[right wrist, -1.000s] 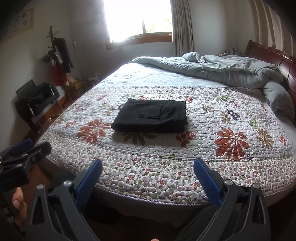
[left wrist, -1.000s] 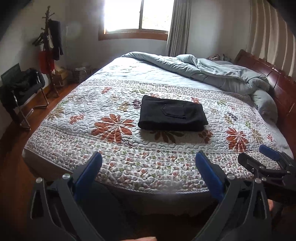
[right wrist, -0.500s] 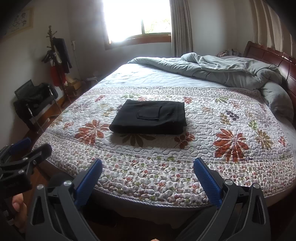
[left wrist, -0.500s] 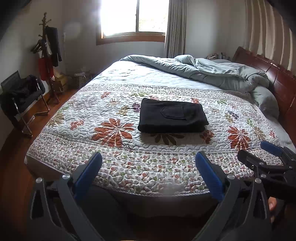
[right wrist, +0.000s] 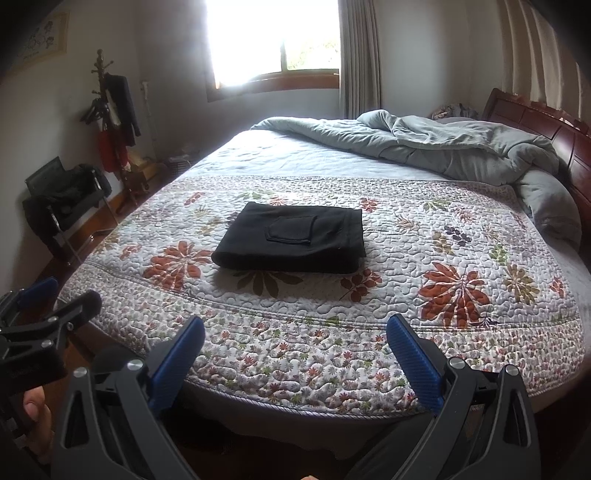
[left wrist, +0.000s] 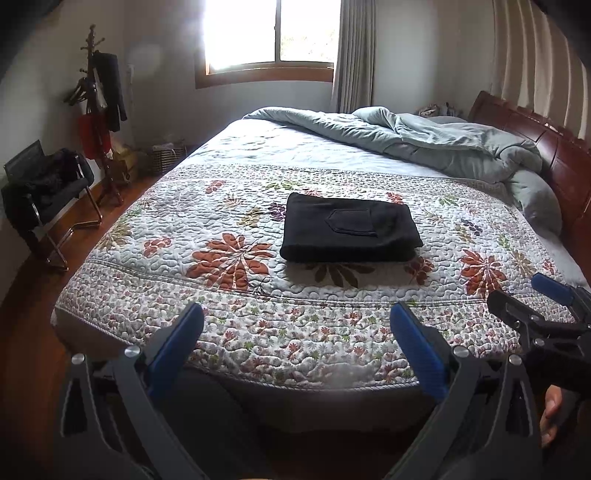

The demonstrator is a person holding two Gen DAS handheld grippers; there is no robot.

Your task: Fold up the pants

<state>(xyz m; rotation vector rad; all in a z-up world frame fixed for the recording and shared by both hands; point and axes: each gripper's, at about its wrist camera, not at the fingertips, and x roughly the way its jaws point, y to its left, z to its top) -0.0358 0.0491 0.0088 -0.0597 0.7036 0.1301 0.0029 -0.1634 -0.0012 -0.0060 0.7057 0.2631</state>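
Black pants (left wrist: pixel 349 230) lie folded into a neat rectangle, back pocket up, on the floral quilt (left wrist: pixel 229 295) in the middle of the bed; they also show in the right wrist view (right wrist: pixel 291 238). My left gripper (left wrist: pixel 295 343) is open and empty, held back off the near edge of the bed. My right gripper (right wrist: pixel 295 350) is open and empty too, beside it. Each gripper shows at the edge of the other's view, the right one (left wrist: pixel 546 314) and the left one (right wrist: pixel 44 314).
A rumpled grey duvet (left wrist: pixel 424 140) lies at the far side by the wooden headboard (left wrist: pixel 546 147). A black chair (left wrist: pixel 48 192) and a coat stand (left wrist: pixel 99 110) stand on the wooden floor at the left. A window (left wrist: pixel 273 33) is behind.
Both grippers have drawn back a little from the bed, so the bed sits slightly lower and farther in view. The pants have not moved. Both grippers stay open.
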